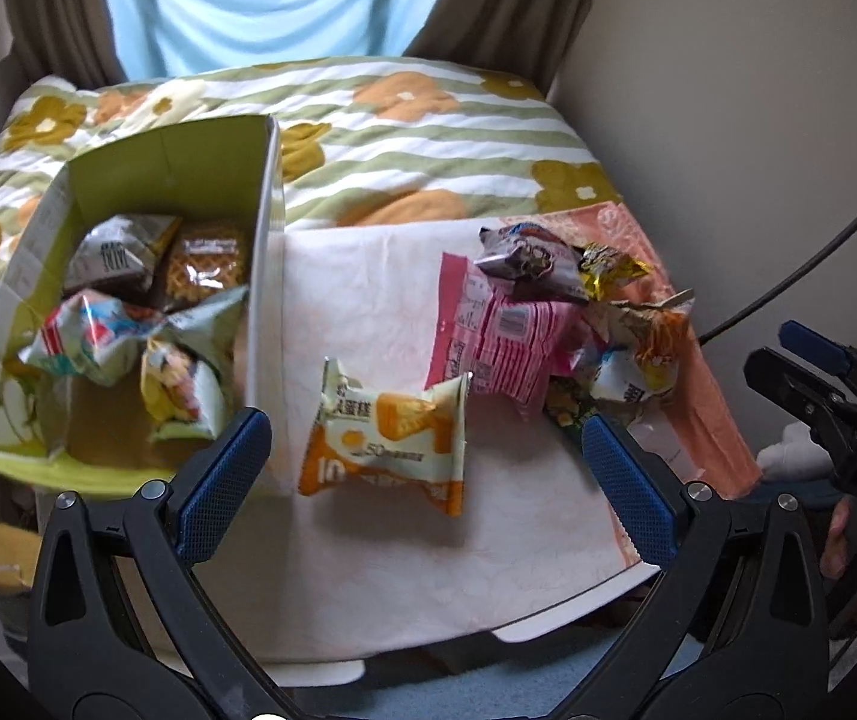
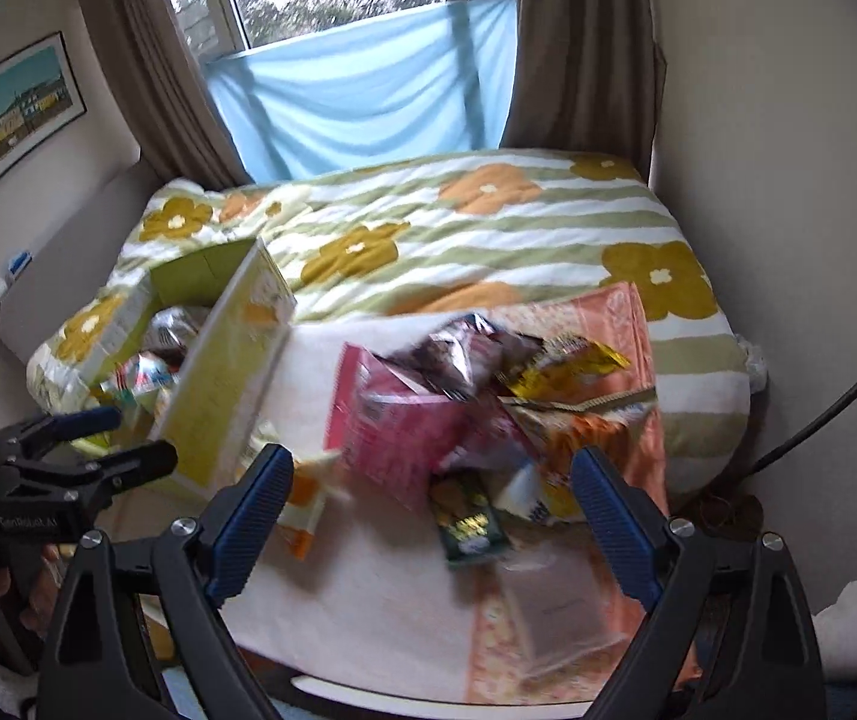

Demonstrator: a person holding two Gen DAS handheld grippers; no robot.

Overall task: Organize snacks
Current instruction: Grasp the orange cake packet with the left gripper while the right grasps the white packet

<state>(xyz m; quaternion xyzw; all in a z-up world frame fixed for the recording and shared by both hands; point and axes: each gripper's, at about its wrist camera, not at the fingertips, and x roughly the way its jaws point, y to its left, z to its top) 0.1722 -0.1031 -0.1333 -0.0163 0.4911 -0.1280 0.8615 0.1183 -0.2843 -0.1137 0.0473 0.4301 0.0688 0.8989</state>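
A green cardboard box (image 1: pixel 176 174) stands on the left and holds several snack packets (image 1: pixel 128 324). An orange and white cake packet (image 1: pixel 386 438) lies on the white cloth between my left gripper's (image 1: pixel 425 450) open fingers. A pile of packets, with a large pink bag (image 1: pixel 500 336) among them, lies to the right. My right gripper (image 2: pixel 431 495) is open above the pile, near the pink bag (image 2: pixel 398 426) and a dark green packet (image 2: pixel 470 525). The box (image 2: pixel 218 384) is to its left. Each gripper shows at the edge of the other's view, the right gripper (image 1: pixel 812 372) and the left gripper (image 2: pixel 98 438).
The cloth (image 1: pixel 404 570) covers a small table in front of a bed with a flowered quilt (image 1: pixel 404 138). An orange towel (image 1: pixel 704 396) lies under the pile. A wall (image 1: pixel 728 90) and a black cable (image 1: pixel 818 252) are on the right. Curtains and a window are behind.
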